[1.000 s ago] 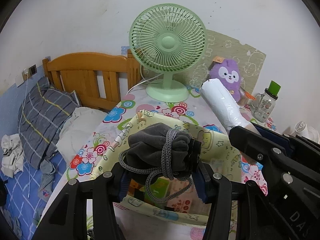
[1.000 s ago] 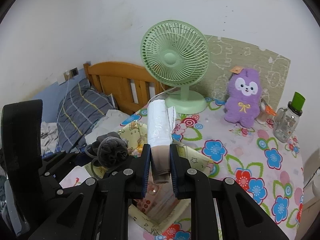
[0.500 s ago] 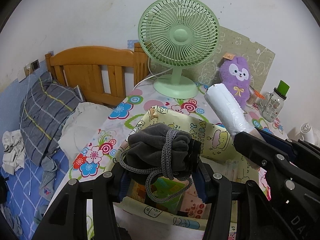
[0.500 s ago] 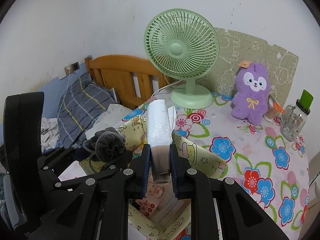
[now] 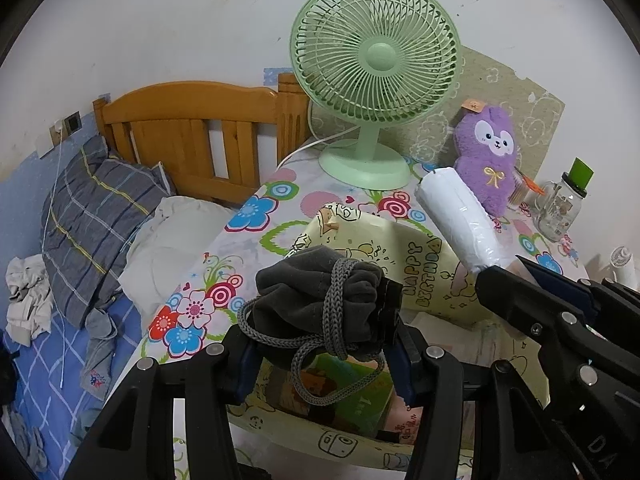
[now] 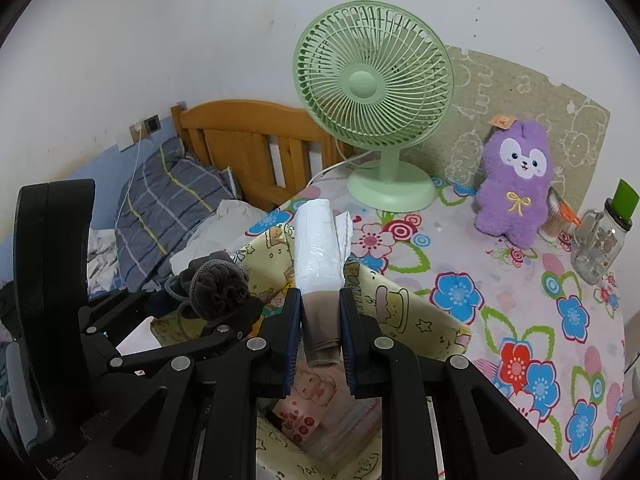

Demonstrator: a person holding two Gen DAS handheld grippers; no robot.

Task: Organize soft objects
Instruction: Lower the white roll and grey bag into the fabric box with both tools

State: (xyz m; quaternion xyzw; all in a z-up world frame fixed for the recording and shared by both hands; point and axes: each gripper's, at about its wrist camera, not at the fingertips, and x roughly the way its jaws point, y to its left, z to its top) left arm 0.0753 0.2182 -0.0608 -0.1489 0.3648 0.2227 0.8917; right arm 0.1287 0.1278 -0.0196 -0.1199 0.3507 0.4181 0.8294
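Writing: "HAPPY BIRTHDA…" runs in outlined letters along the inner wall of the yellow box [image 5: 424, 268] — the last letter is cut off by the right gripper. White letters "DA" show on that gripper's body at the lower right edge of the left view. A card inside the box carries a "1" and some marks too small to read. Small white print on the left gripper's body in the right view is illegible.
Left gripper [image 5: 324, 344]: points forward and down over the near side of the box, clamped on a grey pouch [image 5: 320, 300]; the pouch's braided cord loops round it and hangs below the pads.
Right gripper [image 6: 320, 324]: points forward and down beside the left one, over the box, pressed tight on the brown end of a white roll [image 6: 320, 248]. The roll sticks out past the fingertips, towards the fan [image 6: 372, 84].
Box: sits open on the floral tablecloth [image 6: 520, 320], with printed cards lying inside.
Table back: the green fan stands by the wall, a purple plush [image 6: 514, 184] to its right — then a glass jar [image 6: 600, 240] with a green lid.
Left side: a wooden headboard [image 5: 192, 136], a striped pillow [image 5: 92, 216] and a blue checked sheet.
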